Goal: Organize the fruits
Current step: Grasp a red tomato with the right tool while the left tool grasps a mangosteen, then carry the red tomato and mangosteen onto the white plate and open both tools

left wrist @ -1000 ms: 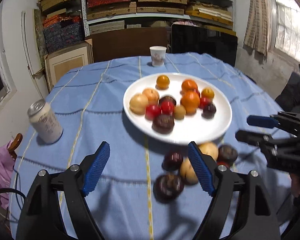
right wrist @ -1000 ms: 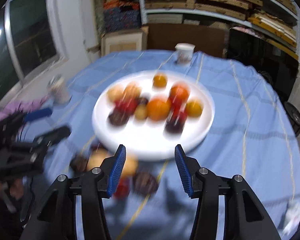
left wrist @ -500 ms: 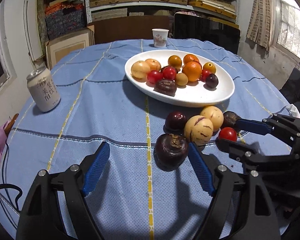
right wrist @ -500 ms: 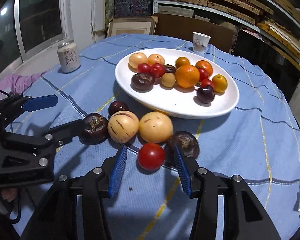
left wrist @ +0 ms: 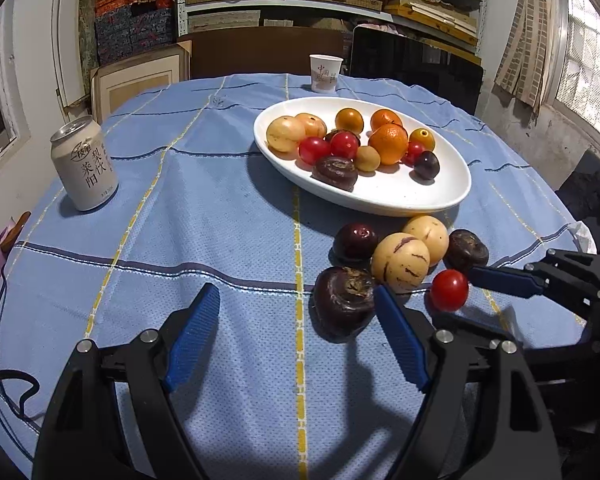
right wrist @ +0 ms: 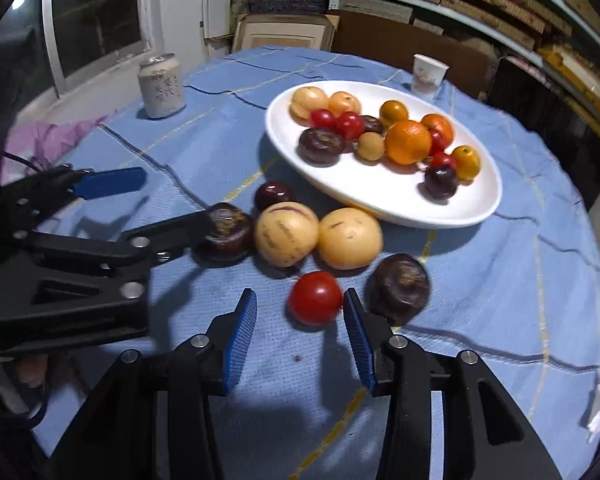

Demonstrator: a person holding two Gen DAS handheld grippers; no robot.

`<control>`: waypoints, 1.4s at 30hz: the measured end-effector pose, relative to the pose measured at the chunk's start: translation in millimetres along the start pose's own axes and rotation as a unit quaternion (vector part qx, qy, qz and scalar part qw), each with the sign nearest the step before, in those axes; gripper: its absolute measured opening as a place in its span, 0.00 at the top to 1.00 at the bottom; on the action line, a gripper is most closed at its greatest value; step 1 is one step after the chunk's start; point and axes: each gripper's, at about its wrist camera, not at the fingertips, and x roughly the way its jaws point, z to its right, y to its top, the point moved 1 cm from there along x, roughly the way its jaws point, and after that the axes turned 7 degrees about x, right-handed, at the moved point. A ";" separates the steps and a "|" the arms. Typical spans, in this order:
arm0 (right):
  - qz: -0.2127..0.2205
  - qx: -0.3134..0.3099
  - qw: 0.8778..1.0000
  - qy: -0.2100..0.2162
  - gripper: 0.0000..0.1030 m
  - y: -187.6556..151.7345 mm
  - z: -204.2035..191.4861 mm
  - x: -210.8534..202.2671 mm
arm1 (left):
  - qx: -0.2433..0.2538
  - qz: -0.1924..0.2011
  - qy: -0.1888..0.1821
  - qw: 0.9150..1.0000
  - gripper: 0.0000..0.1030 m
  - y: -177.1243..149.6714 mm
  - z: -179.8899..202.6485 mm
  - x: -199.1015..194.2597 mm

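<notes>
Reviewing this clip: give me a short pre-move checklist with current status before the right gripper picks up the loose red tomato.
1. red tomato between the right gripper pads: ok.
2. Jaws closing, pads not yet pressing both sides: not ok.
3. dark fruit clear of the right finger: cannot tell.
4. left gripper open, out of the way: ok.
5. Free space on white plate: ok.
</notes>
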 end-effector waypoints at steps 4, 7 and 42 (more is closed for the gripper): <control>-0.019 0.052 0.998 0.016 0.56 -1.1 15.4 16.4 | 0.000 0.002 -0.001 1.000 0.25 0.6 -0.1 -0.4; -0.009 0.062 0.997 0.041 0.63 0.4 14.4 15.6 | 0.000 -0.001 -0.003 1.000 0.25 1.0 0.9 1.3; 0.062 0.113 0.988 0.082 0.71 -25.6 47.5 -33.0 | 0.058 0.000 -0.007 0.998 0.59 11.9 21.7 -17.5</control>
